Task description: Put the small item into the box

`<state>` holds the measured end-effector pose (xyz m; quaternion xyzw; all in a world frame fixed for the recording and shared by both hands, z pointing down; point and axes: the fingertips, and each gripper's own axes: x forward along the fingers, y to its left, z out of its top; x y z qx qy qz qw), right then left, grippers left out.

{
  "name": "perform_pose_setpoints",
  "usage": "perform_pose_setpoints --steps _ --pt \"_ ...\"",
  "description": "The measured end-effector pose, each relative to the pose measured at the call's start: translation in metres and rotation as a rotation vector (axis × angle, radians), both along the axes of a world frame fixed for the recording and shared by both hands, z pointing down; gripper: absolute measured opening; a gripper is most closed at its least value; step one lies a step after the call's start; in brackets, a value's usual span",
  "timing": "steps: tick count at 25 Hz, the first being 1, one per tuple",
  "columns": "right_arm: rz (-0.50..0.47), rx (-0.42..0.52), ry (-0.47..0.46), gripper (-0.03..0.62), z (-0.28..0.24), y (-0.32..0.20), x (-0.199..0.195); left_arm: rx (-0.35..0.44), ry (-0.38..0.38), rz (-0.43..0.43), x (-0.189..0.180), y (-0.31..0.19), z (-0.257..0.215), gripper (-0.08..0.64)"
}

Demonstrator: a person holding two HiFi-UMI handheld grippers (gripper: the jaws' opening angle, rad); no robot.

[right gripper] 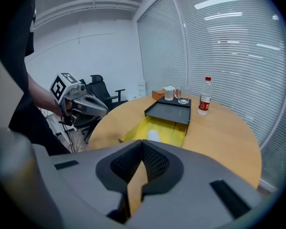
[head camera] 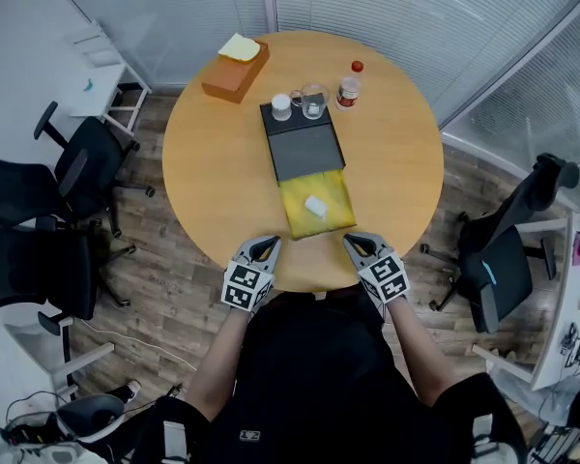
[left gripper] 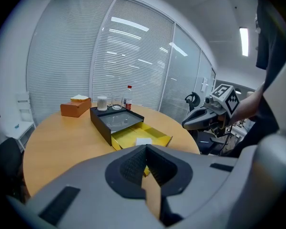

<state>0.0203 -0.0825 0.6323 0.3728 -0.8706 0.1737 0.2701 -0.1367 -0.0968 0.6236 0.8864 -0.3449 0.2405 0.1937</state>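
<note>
Head view shows the small white item (head camera: 315,205) lying on the yellow part (head camera: 334,193) that sticks out from the black box (head camera: 303,148), perhaps its open flap, on the round tabletop (head camera: 213,162). The left gripper (head camera: 270,244) and right gripper (head camera: 354,241) hover at the tabletop's near edge, one either side of the yellow part. Each has its jaws closed together and holds nothing.
</note>
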Motion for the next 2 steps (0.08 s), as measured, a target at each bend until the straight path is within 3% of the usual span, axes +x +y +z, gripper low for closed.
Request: perform_pose_setpoints --steps 2 --pt "-0.007 -0.002 0.006 0.005 0.0 -0.0006 -0.0016 -0.001 0.002 -0.002 -0.0011 0.0004 0.0006 0.006"
